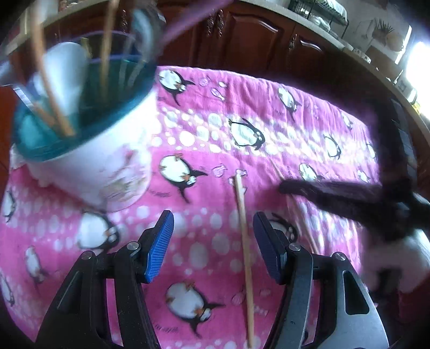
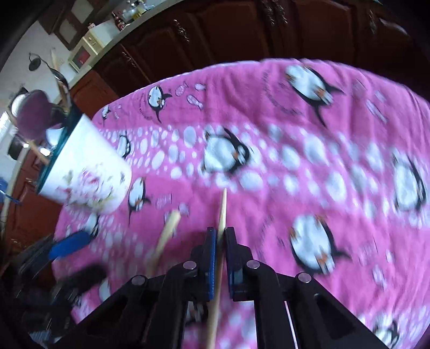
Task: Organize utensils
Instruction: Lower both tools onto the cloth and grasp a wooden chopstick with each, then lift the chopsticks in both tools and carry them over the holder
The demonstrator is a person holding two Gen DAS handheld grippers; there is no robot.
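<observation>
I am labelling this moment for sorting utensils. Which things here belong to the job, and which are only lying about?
Belong to the job:
- chopstick clamped in the right gripper
- second chopstick between the open left gripper fingers
- utensil holder, already holding utensils

Only around:
- pink penguin blanket
- dark wooden cabinets
- dish rack on the counter

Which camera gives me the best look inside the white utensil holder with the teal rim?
The left wrist view: it looks down into the white utensil holder with the teal rim, showing sticks standing inside. The right wrist view shows only its outer wall, tilted at the frame's left edge.
</observation>
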